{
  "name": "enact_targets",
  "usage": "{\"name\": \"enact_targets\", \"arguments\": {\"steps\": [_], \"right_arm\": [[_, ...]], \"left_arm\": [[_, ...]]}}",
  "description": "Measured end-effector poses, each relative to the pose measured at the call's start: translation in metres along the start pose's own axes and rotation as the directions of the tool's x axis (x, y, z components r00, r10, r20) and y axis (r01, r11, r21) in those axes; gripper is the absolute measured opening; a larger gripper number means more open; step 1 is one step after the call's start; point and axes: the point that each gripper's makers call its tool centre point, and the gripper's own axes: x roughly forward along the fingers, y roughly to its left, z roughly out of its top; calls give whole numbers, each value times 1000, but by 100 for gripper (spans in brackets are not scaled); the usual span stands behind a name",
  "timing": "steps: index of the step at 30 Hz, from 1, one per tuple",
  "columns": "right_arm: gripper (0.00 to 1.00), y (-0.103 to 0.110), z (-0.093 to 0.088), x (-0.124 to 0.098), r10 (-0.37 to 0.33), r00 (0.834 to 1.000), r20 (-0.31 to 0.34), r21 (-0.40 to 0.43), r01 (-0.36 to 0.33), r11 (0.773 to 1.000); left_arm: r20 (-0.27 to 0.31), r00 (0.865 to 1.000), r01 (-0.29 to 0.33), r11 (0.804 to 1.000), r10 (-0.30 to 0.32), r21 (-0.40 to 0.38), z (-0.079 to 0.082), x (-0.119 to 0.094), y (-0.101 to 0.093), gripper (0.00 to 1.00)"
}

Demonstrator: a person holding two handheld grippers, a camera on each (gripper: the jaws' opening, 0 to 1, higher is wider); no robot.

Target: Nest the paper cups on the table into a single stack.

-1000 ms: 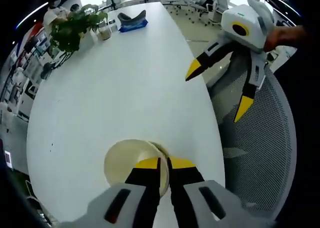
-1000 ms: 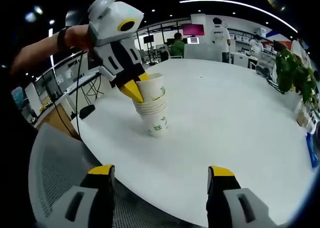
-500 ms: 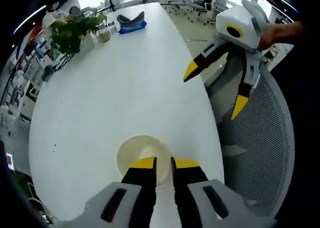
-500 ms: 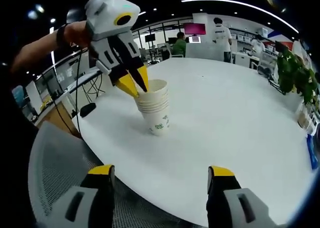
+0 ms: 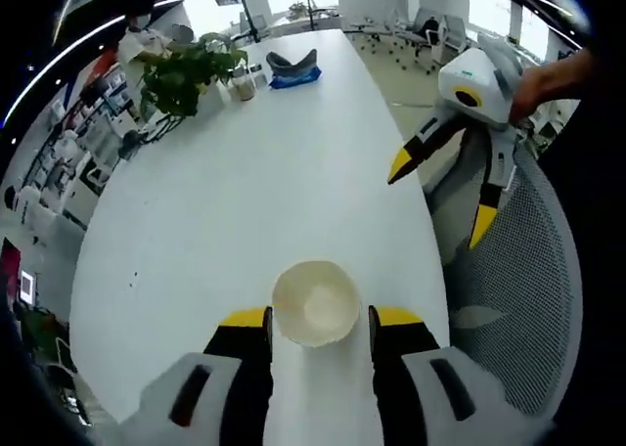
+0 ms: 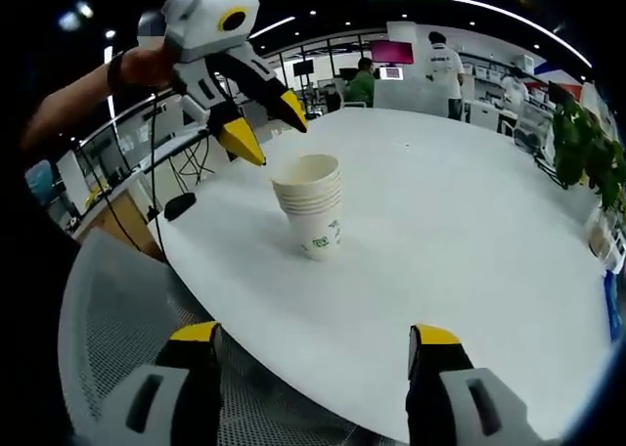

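A stack of white paper cups [image 6: 314, 209] stands upright on the white table [image 6: 469, 231] near its edge. From above, the top cup's round mouth [image 5: 316, 302] shows between my left jaws. My left gripper [image 5: 318, 318] is open and raised above the stack, touching nothing; it also appears as the other gripper [image 6: 262, 125] up and left of the cups. My right gripper [image 6: 313, 334] hangs open off the table's edge, over a mesh chair, with nothing between its jaws. From the left gripper view the right gripper [image 5: 438, 200] is at the right, held by a hand.
A grey mesh chair [image 5: 518, 299] sits beside the table edge. A potted plant [image 5: 181, 74], a small cup and a blue-and-grey object [image 5: 293, 69] stand at the table's far end. People [image 6: 445, 69] stand by desks and a screen in the background.
My left gripper opened, let go of the top cup and lifted off the stack. The top cup now sits nested in the stack. The right gripper stayed open and still.
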Motion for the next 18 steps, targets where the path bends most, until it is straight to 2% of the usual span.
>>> {"name": "enact_targets", "arguments": {"steps": [1, 6, 10, 15, 18], "right_arm": [[78, 0, 0, 1, 3, 1000, -6, -4, -3, 1000], [79, -1, 5, -2, 14, 1000, -13, -24, -14, 1000], [80, -7, 13, 1, 16, 1000, -13, -32, -16, 999], [80, -14, 28, 20, 37, 999, -10, -67, -37, 997], [80, -13, 39, 32, 67, 998, -14, -98, -68, 993]], "left_arm": [[6, 1000, -10, 1000, 10, -23, -9, 2, 4, 42], [-15, 1000, 0, 999, -1, -37, -23, 1, -7, 53], [-23, 1000, -7, 997, 5, -76, -36, 8, -8, 60], [-1, 1000, -20, 990, 20, -141, -46, 19, -9, 61], [19, 999, -40, 989, 43, -144, -54, 30, -2, 59]]}}
